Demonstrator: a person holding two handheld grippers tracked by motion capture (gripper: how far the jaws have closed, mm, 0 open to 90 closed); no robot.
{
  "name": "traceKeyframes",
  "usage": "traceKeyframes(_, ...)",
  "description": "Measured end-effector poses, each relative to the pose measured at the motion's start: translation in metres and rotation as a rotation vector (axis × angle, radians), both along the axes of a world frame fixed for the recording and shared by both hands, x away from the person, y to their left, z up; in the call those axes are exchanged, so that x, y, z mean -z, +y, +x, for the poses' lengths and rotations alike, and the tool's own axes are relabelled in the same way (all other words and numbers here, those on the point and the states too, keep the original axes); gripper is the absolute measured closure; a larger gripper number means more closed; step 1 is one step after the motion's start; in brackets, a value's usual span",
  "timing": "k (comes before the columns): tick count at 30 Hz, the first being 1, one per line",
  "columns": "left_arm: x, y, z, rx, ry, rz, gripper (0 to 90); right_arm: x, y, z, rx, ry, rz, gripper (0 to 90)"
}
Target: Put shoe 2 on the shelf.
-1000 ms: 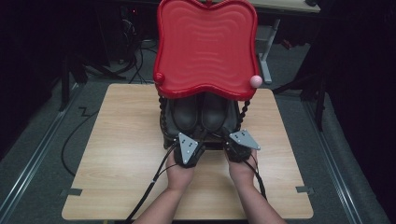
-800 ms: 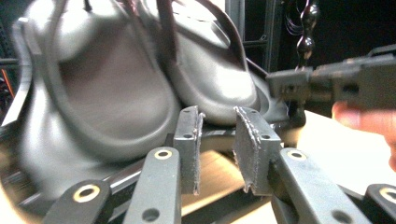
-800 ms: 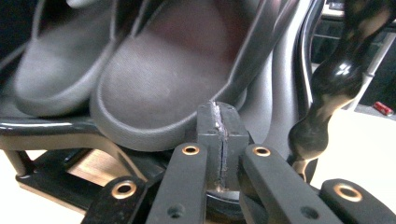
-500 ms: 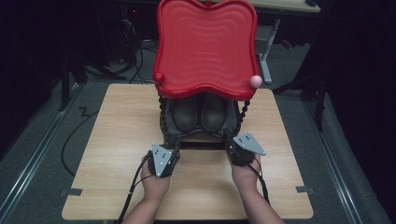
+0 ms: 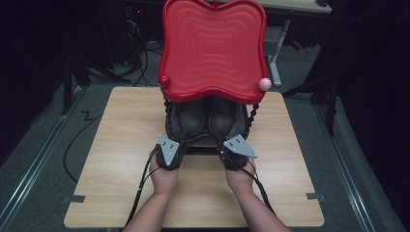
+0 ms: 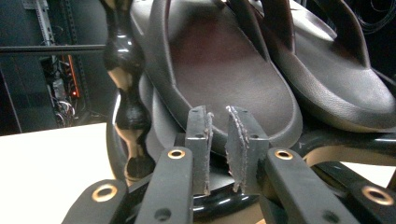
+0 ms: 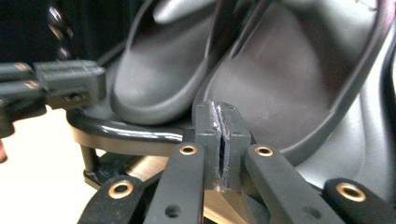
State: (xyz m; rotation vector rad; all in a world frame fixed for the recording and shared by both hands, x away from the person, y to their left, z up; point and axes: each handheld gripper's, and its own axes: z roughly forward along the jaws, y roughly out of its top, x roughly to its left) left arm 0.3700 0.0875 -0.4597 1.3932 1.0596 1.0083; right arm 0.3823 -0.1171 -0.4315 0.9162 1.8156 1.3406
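A small black rack (image 5: 209, 145) with beaded posts stood near the middle of the wooden table (image 5: 116, 145), a little toward its far edge, and carried a red wavy tray (image 5: 212, 48) on top. On its lower shelf, under the tray, lay a pair of dark slippers, the left slipper (image 5: 191, 118) and the right slipper (image 5: 223, 118) side by side with their heels toward the table's near edge.

The left gripper (image 5: 170, 145) sat just in front of the rack's near left corner, held by the person's left hand (image 5: 164, 176). In the left gripper view its fingers (image 6: 201, 140) had just been closing and stood with only a narrow gap between the pads, nothing caught in it; the left slipper's heel (image 6: 224, 84) rose right behind them and a beaded post (image 6: 128, 93) stood to one side.

The right gripper (image 5: 232, 151) sat at the rack's near right corner, in the right hand (image 5: 240, 179). In the right gripper view its fingers (image 7: 210, 135) were pressed together pad to pad, empty, just before the right slipper's heel (image 7: 289, 79), with the rack's curved rail (image 7: 121, 130) close by.
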Motion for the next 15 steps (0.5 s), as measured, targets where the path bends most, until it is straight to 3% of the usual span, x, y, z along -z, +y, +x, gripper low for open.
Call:
traceKeyframes(6, 0.0, -0.004, 0.005, 0.012, 0.013, -0.001, 77.5, 0.004, -0.006, 0.012, 0.035, 0.034, 0.01, 89.6)
traceKeyframes(9, -0.001, -0.003, 0.003, 0.017, 0.015, -0.001, 76.5, 0.003, -0.008, 0.011, 0.026, 0.04, 0.031, 86.7)
traceKeyframes(15, -0.007, 0.008, -0.023, 0.055, -0.017, 0.014, 72.0, -0.002, -0.027, -0.01, 0.014, 0.012, 0.05, 74.0)
